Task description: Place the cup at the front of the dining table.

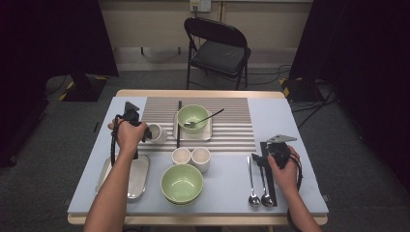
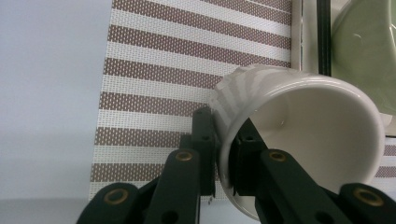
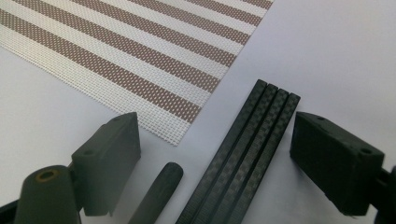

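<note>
My left fingers (image 2: 224,154) pinch wall of one white cup (image 2: 299,140), tilted. My right fingers (image 3: 215,158) wide open around four black chopsticks (image 3: 247,144), nothing held. Two more cups (image 1: 191,157) at worktop (image 1: 290,121) centre, two green bowls (image 1: 182,182) at 6 and 12, two spoons (image 1: 257,186) at 4.

open tool (image 3: 215,154) straddles black chopsticks (image 3: 243,154) (beside striped placemat (image 3: 140,51)).

The high view looks forward and down from above the near edge of the table (image 1: 290,116), taking in its whole top and a folding chair (image 1: 218,48) beyond. The left gripper view sits very close over the striped placemat (image 2: 187,56), at its left edge. The right gripper view looks down closely at the mat's near right corner (image 3: 140,60). All three views share this placemat (image 1: 232,123).
</note>
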The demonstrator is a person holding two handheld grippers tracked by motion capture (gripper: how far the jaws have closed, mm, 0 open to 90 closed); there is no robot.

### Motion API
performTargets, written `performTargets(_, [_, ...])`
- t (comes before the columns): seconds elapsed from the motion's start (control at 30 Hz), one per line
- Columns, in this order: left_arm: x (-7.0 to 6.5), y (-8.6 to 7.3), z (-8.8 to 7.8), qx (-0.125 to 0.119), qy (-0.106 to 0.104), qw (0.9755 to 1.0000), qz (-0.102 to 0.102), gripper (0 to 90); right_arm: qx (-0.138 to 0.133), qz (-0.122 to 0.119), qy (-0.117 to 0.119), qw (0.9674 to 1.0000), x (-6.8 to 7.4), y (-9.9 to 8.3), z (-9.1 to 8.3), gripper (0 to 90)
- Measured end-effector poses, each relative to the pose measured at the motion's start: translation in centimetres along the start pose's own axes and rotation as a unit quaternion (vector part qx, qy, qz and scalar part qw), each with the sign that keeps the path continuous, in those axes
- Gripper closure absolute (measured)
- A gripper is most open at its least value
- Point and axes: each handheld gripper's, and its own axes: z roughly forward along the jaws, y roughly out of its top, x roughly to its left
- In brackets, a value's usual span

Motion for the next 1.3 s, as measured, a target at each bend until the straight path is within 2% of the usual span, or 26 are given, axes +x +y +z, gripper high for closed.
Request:
performTargets(0.17, [-0.05, 0.05, 0.2, 0.0, 0.004, 1.0, -0.006, 82.8, 0.0, -0.001, 0.0, 1.0, 0.01, -0.01, 0.0, 15.1])
performTargets(0.6, [-0.01, 0.25, 0.64, 0.004, 0.007, 1.0, 0.001, 82.8, 0.0, 0.0, 0.0, 1.0, 0.0, -0.01, 0.0, 15.1])
performTargets(0.63, [-0.06, 0.27, 0.71, 0.001, 0.009, 1.0, -0.005, 82.8, 0.0, 0.0, 0.0, 1.0, 0.01, -0.01, 0.0, 15.1])
performTargets(0.67, [0.08, 0.29, 0.66, 0.004, 0.008, 1.0, 0.001, 82.7, 0.0, 0.0, 0.0, 1.0, 0.0, 0.0, 0.0, 15.1])
performTargets(0.77, [0.09, 0.35, 0.73, 0.002, 0.011, 0.9999, -0.004, 82.8, 0.0, 0.0, 0.0, 1.0, 0.01, -0.01, 0.0, 15.1])
performTargets(0.8, [-0.02, 0.36, 0.83, -0.004, 0.012, 0.9999, -0.011, 82.7, 0.0, 0.0, 0.0, 1.0, 0.0, -0.01, 0.0, 15.1])
performTargets(1.03, [-0.01, 0.53, 0.85, -0.001, 0.014, 0.9999, -0.005, 82.7, 0.0, 0.0, 0.0, 1.0, 0.0, 0.0, 0.0, 15.1])
performTargets(1.13, [-0.1, 0.56, 0.95, -0.004, 0.016, 0.9998, -0.008, 82.7, 0.0, -0.001, 0.0, 1.0, 0.0, -0.01, 0.0, 15.1])
performTargets(1.2, [-0.05, 0.59, 0.9, -0.002, 0.016, 0.9999, -0.003, 82.7, 0.0, 0.0, 0.0, 1.0, 0.0, 0.0, 0.0, 15.1])
performTargets(1.3, [-0.17, 0.6, 1.02, -0.01, 0.018, 0.9998, -0.009, 82.6, 0.0, 0.0, 0.0, 1.0, 0.0, 0.0, 0.0, 15.1])
